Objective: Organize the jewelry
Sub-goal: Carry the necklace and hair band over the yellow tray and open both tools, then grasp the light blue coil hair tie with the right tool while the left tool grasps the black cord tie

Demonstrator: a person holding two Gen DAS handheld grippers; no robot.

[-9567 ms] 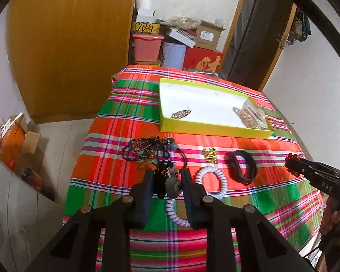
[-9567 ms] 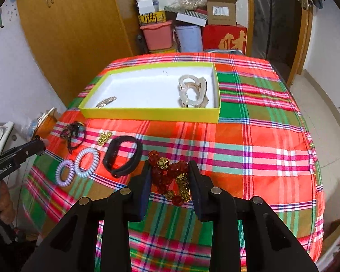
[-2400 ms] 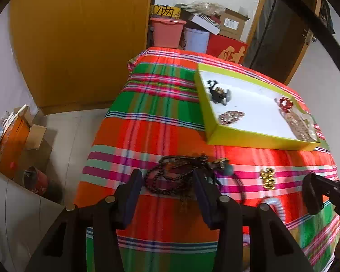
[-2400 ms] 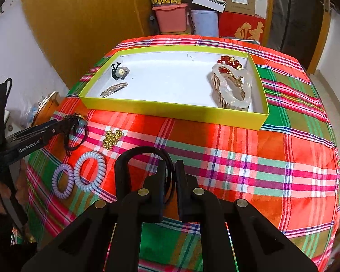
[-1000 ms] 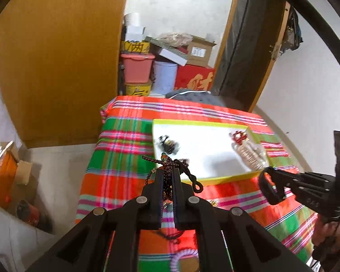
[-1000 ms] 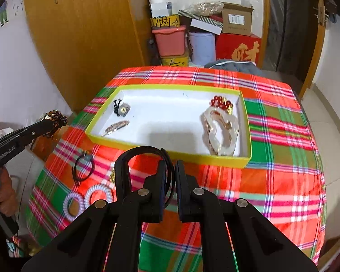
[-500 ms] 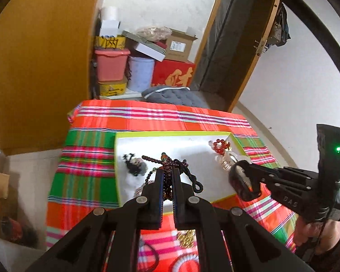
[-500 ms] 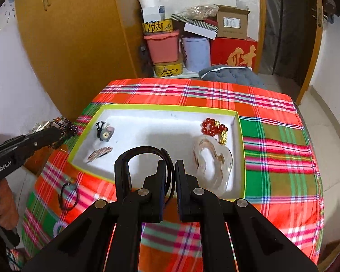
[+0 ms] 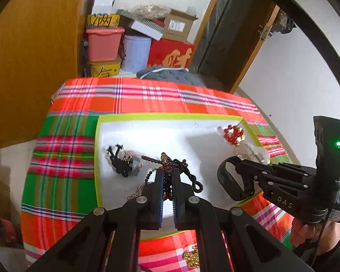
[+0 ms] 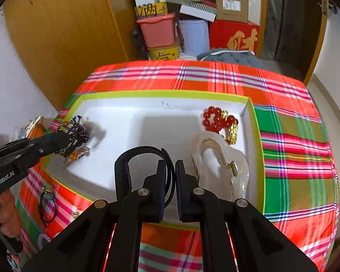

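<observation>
My left gripper (image 9: 167,172) is shut on a dark bead necklace (image 9: 170,164) and holds it over the left part of the yellow-rimmed white tray (image 9: 165,116). My right gripper (image 10: 168,170) is shut on a black wristband (image 10: 142,154) above the tray's (image 10: 165,94) near middle. The right gripper and the wristband (image 9: 231,181) also show in the left wrist view. The left gripper and the necklace (image 10: 76,133) also show in the right wrist view. In the tray lie a black charm (image 9: 123,162), a red bead bracelet (image 10: 217,119) and a clear hair claw (image 10: 219,156).
The tray sits on a plaid tablecloth (image 10: 294,140). A black cord (image 10: 47,204) and a gold trinket (image 9: 191,257) lie on the cloth in front of the tray. Boxes and tubs (image 10: 185,25) stand behind the table, a wooden wardrobe (image 10: 63,34) at left.
Both grippers have moved forward and lower over the tray, each still holding its piece. The necklace now hangs near the black charm.
</observation>
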